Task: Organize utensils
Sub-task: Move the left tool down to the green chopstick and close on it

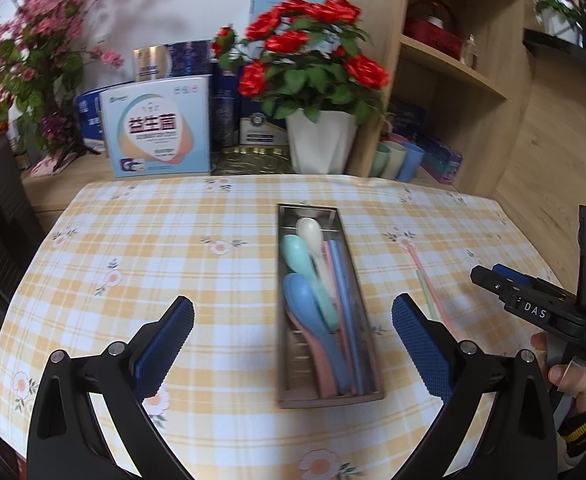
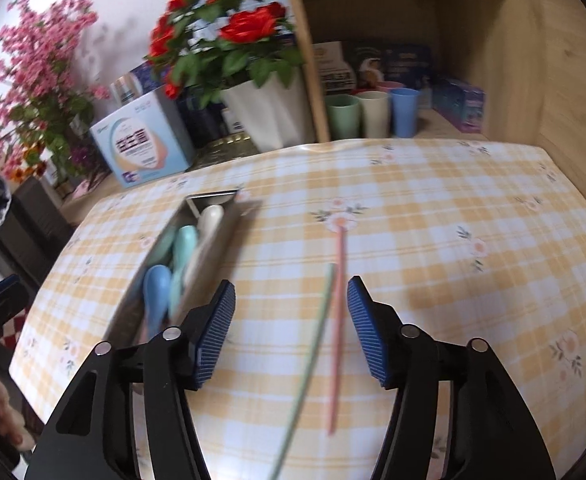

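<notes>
1. Right gripper [image 2: 291, 330]: jaws wide, nothing clamped, hovering above the checked tablecloth [image 2: 433, 216], pointing down and toward the far side.
2. Directly beneath and between its pads: pink chopstick [image 2: 337, 320] and green chopstick [image 2: 313, 344], loose on the cloth, no pad touching either as far as can be told.
3. Long axes running near to far, roughly along the gripper's pointing line; green one leaning left at the near end, so the pair spreads apart toward the near edge and almost meets at the far tips.
4. Judged as the next target: both sticks within the jaw span, so a descent plus closure across their width looks workable; risk of catching only one, given the spread.
5. Metal tray [image 1: 289, 396] lying left of the sticks, long axis also near to far, already holding blue spoon [image 1: 305, 308], green spoon [image 1: 297, 256], white spoon [image 1: 309, 232] and blue chopsticks [image 1: 343, 280].
6. Left gripper [image 1: 293, 340]: jaws wide and empty, hanging over the tray's near end; farther from the loose sticks than the right.
7. Open cloth to the right and far side of the sticks; tray wall close on the left, near table edge just below the sticks' near ends.
</notes>
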Demonstrator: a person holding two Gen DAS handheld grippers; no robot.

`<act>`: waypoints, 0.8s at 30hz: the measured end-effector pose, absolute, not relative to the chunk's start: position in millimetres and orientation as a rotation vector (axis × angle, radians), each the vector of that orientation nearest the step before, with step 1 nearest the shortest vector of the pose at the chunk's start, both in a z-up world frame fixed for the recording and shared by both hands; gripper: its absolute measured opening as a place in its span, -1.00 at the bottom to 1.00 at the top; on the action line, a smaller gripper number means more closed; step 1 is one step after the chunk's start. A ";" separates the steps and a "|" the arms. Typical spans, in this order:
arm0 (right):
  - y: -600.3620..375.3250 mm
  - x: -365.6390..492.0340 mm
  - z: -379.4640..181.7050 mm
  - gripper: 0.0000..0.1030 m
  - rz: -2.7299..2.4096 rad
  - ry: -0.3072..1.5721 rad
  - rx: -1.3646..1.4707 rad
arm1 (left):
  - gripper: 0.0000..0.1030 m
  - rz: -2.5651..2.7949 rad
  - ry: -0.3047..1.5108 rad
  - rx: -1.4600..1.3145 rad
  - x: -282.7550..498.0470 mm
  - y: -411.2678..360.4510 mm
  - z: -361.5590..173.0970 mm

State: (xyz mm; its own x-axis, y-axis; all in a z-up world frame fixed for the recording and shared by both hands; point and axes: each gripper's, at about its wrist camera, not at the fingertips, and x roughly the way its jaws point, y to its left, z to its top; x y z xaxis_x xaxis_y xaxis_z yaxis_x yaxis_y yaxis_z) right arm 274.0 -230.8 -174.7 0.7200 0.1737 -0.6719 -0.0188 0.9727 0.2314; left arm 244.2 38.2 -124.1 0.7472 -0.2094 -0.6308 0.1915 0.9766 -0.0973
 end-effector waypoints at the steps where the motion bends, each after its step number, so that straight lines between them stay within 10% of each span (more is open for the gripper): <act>1: -234.7 273.1 -176.4 0.16 0.100 0.761 0.223 | 0.88 -0.229 0.697 -0.021 245.2 32.2 -125.0; 9: -284.1 264.6 -196.2 0.16 0.010 0.750 0.309 | 0.82 -0.332 0.749 0.033 253.3 -42.3 -143.6; 24: -350.8 247.5 -220.5 0.16 -0.085 0.723 0.394 | 0.00 -0.409 1.013 -0.021 298.3 -128.0 -220.6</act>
State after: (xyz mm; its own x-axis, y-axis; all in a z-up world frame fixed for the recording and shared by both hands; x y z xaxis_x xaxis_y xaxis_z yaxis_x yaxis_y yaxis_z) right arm 247.5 -350.8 -220.5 0.7497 0.0593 -0.6591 0.2100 0.9232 0.3219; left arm 298.3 -128.0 -220.6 0.4605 -0.3416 -0.8193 0.3225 0.9243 -0.2041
